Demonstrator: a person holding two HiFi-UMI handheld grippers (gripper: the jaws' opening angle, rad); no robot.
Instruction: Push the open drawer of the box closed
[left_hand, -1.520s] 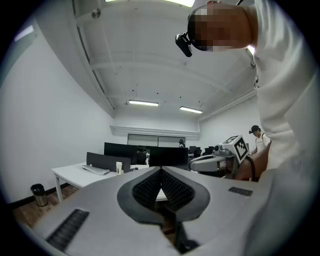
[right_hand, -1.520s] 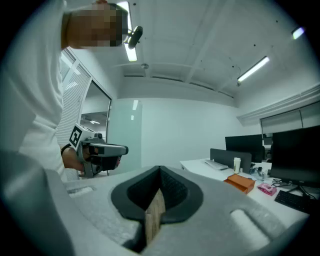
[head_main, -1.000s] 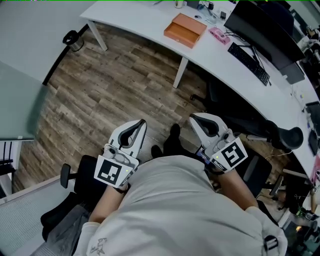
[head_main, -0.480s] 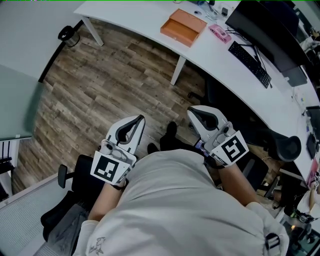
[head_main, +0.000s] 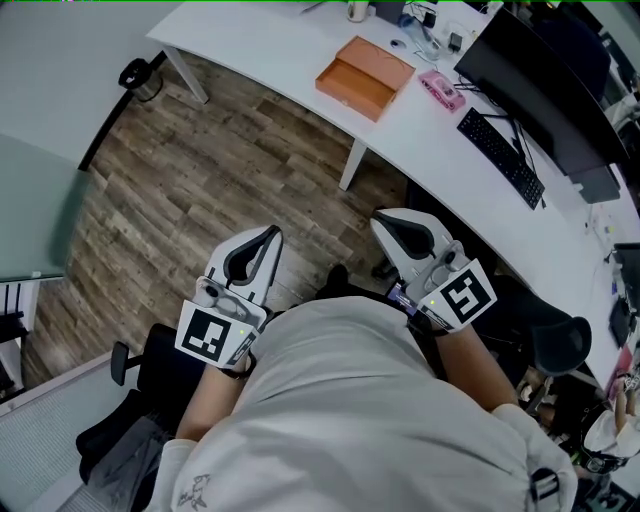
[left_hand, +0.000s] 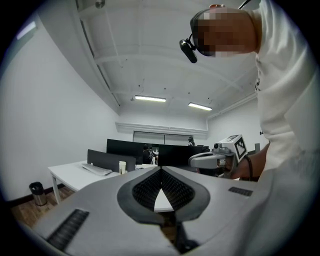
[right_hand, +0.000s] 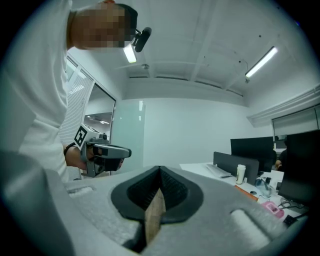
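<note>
White left gripper (head_main: 262, 240): held at the torso, jaws seen closed tip to tip, nothing between them.
Orange box (head_main: 365, 75): set on the white desk (head_main: 250, 35), at 1 o'clock from the left gripper and 12 o'clock from the right, well apart from both.
Right gripper (head_main: 392, 226): jaws likewise closed, nothing held.
Step in hand: the approach is judged not yet finished; the drawer is untouched.
Doing it well: closed tips are best laid flat on the middle of the drawer front and pushed straight along the slide; an off-centre push could skew the box.
Axis: the long side appears to run 10 to 4 o'clock.
Drawer heading: it seems to project toward 7 o'clock, so a push toward 1 o'clock is suggested.
</note>
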